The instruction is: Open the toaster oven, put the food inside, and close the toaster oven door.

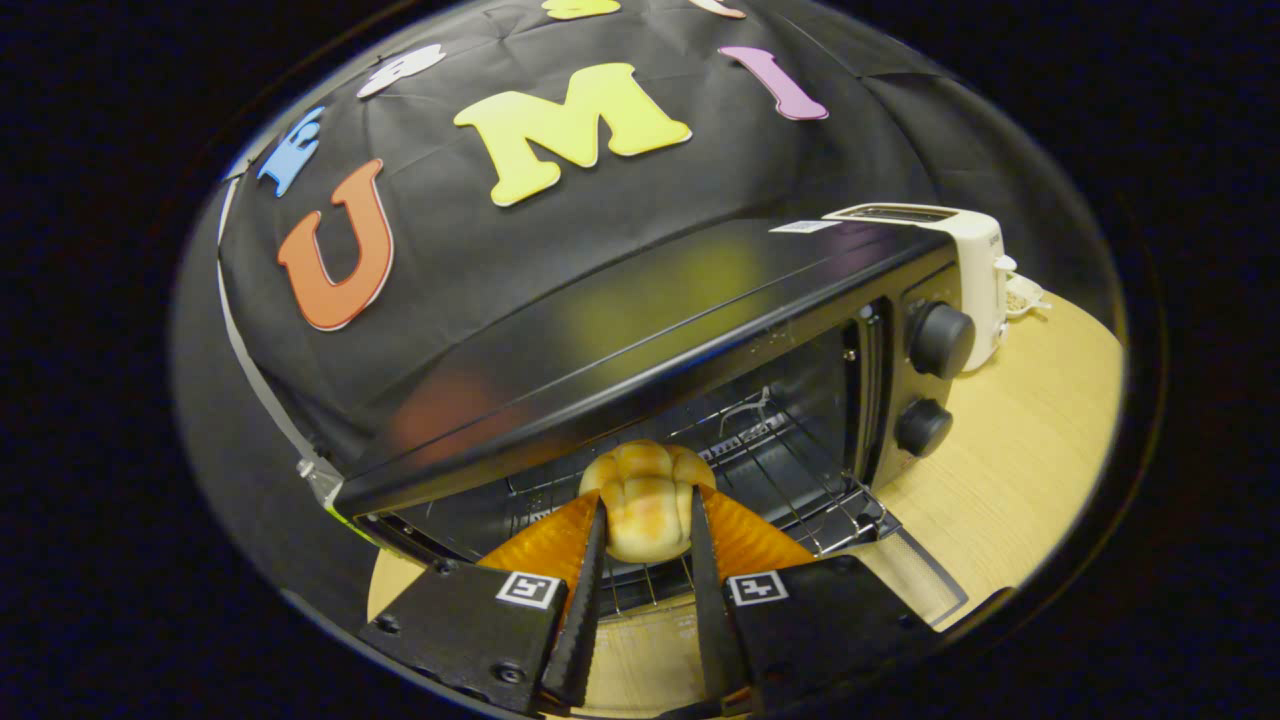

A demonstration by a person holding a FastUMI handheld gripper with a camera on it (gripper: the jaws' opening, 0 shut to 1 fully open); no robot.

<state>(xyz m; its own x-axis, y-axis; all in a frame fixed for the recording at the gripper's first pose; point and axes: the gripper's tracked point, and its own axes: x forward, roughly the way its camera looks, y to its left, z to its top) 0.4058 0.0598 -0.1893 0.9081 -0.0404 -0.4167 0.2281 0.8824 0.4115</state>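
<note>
Right now tongs [645, 525] clamp the bread roll [645, 500] btwn both fingers, over toaster oven [700, 330] rack [790, 470] (door open).

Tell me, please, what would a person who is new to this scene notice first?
First the bun, golden, held between the two fingers of the gripper at the mouth of the oven. The oven is black and open, with a wire rack behind the bun and two knobs on its right. Beyond it a white toaster stands on the wooden table.
</note>
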